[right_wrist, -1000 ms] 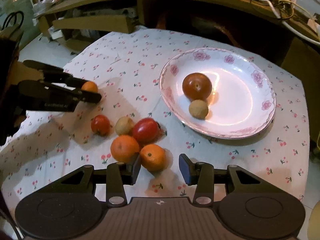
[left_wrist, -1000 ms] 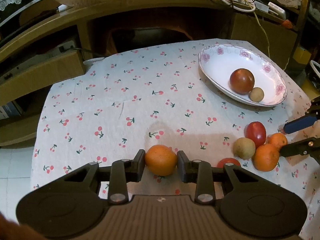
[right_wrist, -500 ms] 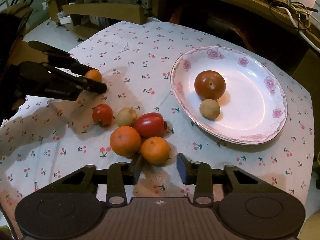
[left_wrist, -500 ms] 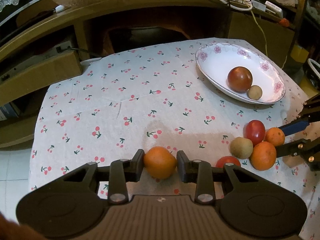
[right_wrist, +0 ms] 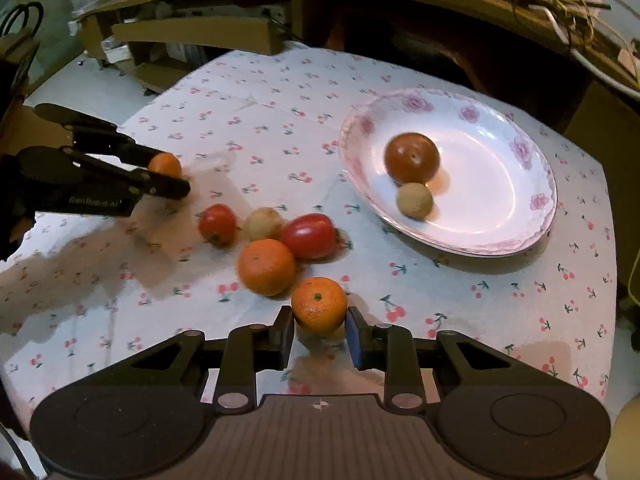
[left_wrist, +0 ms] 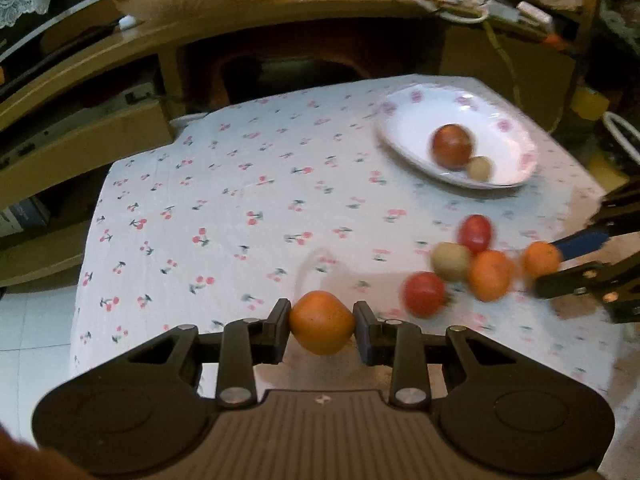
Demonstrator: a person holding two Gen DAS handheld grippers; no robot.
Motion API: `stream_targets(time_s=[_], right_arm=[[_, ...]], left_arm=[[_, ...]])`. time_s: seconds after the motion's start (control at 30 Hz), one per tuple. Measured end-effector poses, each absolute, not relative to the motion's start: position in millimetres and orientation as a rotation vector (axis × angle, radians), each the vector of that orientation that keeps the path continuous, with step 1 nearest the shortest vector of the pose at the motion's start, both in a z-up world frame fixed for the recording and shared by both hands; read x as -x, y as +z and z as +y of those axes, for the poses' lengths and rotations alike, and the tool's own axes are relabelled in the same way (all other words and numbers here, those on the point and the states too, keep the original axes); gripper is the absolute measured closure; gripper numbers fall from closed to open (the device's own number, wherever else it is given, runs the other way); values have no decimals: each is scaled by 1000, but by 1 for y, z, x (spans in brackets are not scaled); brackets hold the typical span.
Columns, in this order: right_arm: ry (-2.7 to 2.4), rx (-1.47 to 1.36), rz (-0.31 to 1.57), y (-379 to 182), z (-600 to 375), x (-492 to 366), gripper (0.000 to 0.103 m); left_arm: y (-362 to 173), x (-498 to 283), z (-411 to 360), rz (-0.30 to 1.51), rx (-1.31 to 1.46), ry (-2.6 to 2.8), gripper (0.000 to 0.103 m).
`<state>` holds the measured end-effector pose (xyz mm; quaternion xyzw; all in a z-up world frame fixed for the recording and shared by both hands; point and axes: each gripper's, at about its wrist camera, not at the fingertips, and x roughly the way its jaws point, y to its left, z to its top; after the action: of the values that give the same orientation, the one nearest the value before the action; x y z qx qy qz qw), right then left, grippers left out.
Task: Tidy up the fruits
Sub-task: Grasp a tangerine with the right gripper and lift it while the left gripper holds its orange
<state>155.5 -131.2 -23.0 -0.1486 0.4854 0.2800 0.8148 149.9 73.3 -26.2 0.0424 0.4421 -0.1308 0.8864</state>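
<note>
A: What does the left gripper hold?
B: A smooth orange, pinched between both fingers, lifted above the cherry-print cloth.
A: And the right gripper?
B: Its fingers flank a dimpled tangerine, just touching; whether they grip, I cannot tell.
A: The plate?
B: It holds a dark-red tomato touching a small tan fruit.
</note>
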Motion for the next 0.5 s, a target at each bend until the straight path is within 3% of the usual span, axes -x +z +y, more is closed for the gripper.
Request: stream_targets(time_s=[0.5], right_arm=[[586,383,1021,-32,-136,-119,74]], left_arm=[[-36,-114,2,966,-217,-414,64]])
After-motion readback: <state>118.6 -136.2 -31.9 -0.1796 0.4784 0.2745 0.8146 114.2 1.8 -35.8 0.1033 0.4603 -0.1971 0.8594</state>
